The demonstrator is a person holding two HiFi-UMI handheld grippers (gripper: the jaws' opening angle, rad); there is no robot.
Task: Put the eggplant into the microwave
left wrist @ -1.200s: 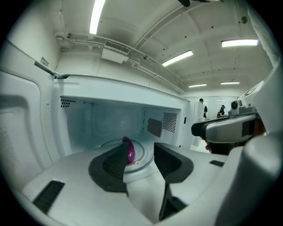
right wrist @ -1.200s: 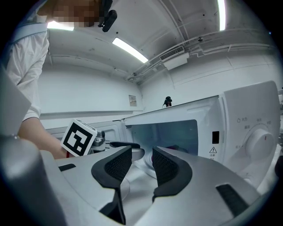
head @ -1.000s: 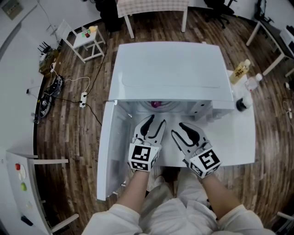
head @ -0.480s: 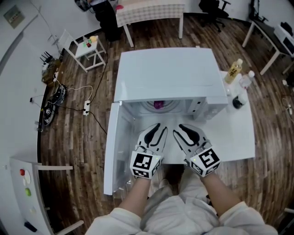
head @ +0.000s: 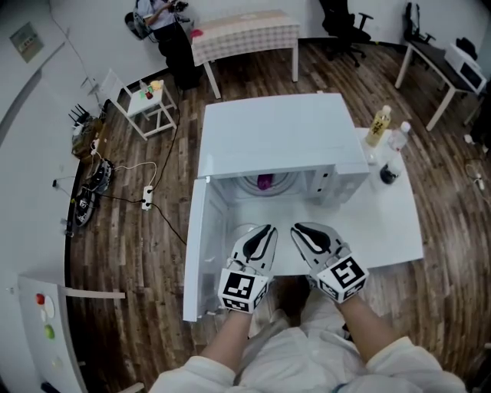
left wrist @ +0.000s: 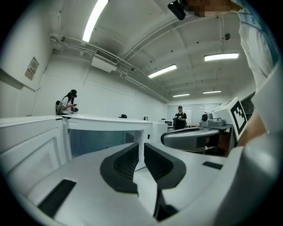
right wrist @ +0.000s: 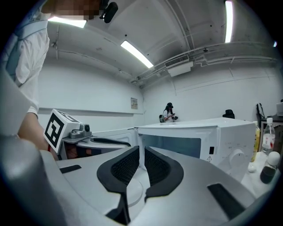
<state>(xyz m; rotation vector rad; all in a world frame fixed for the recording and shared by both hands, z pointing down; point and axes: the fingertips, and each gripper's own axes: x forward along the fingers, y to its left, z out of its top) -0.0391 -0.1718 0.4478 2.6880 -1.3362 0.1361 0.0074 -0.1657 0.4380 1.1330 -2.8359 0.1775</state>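
Note:
A purple eggplant (head: 265,182) lies on the turntable inside the white microwave (head: 276,134), whose door (head: 198,253) hangs open to the left. Both grippers hover side by side in front of the opening, pointing at it. My left gripper (head: 265,231) (left wrist: 141,159) has just been closing; its pads now stand almost together with nothing between them. The same goes for my right gripper (head: 300,229) (right wrist: 142,163), which is empty too. In the right gripper view the microwave (right wrist: 190,132) fills the background; the eggplant is hidden in both gripper views.
The microwave stands on a white table (head: 395,226). To its right are a yellow bottle (head: 377,125), a clear bottle (head: 396,139) and a small dark object (head: 387,175). A person (head: 165,23) stands at the back by a checked table (head: 242,31). Cables (head: 115,176) lie on the floor at left.
Both grippers have pulled back from the microwave opening toward my body and risen a little. Their jaws, wide apart a second ago, have closed with nothing in them.

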